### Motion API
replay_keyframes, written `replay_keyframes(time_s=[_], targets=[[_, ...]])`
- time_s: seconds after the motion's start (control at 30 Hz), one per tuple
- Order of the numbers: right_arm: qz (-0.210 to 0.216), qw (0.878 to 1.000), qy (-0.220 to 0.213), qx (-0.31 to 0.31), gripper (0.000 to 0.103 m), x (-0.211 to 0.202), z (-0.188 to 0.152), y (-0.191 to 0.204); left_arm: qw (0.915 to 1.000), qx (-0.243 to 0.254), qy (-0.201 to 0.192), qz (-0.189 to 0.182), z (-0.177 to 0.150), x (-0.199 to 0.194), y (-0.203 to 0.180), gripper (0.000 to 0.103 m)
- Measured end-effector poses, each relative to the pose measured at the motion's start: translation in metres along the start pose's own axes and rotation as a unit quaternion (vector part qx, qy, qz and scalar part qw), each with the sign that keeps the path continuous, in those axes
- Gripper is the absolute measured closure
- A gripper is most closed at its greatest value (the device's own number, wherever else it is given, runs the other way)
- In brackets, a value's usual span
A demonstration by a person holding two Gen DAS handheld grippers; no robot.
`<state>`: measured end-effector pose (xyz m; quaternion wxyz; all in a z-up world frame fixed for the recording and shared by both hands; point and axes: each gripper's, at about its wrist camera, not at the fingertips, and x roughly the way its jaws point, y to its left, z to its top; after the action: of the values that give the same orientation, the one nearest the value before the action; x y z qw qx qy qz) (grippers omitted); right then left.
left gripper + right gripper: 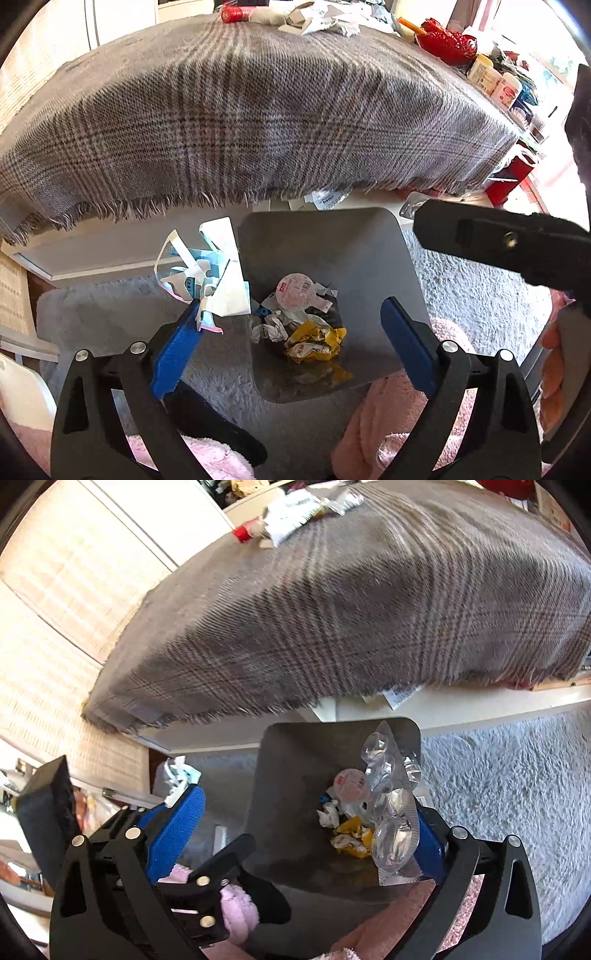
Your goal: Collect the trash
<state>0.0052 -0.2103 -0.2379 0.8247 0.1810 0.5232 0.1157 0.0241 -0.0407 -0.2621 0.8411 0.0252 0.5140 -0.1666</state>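
My left gripper (291,306) hangs open over a grey bin (332,236). A torn white and blue carton (199,280) clings to the tip of its left pad, off the bin's left rim. In the bin lie a yellow wrapper (314,341), a round white lid (295,291) and crumpled paper. My right gripper (306,797) is open above the same bin (295,760). A clear and silver blister pack (391,812) leans on its right pad, the other pad far from it. The carton (177,775) shows beyond its left fingertip.
A plaid grey blanket (258,110) covers the low table behind the bin. More wrappers (325,16) and a red can (234,13) lie at its far edge, jars (495,81) at the right. A shaggy grey rug (517,775) and pink fleece (399,424) surround the bin.
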Motion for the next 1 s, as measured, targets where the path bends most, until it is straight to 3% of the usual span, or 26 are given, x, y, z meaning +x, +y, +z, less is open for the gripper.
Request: replay_keyframes(time_s=[0.13,0.3,0.57,1.0], targets=[[0.018,0.999,0.021,0.028,0.004,0.008,-0.001,-0.007,0.9999,-0.005,-0.009,0.001,0.004,-0.005,0.004,0.014],[-0.014,0.997,0.047,0.055,0.004,0.027,-0.014,-0.027,1.0,-0.006,-0.004,0.004,0.001,-0.002,0.008,0.014],[-0.05,0.995,0.046,0.073,0.004,0.033,-0.019,-0.049,0.9999,-0.012,0.0,0.008,0.0,0.002,0.014,0.014],[0.019,0.999,0.015,0.037,0.004,-0.003,0.012,-0.007,0.9997,-0.016,-0.011,0.015,0.004,-0.008,0.017,0.013]])
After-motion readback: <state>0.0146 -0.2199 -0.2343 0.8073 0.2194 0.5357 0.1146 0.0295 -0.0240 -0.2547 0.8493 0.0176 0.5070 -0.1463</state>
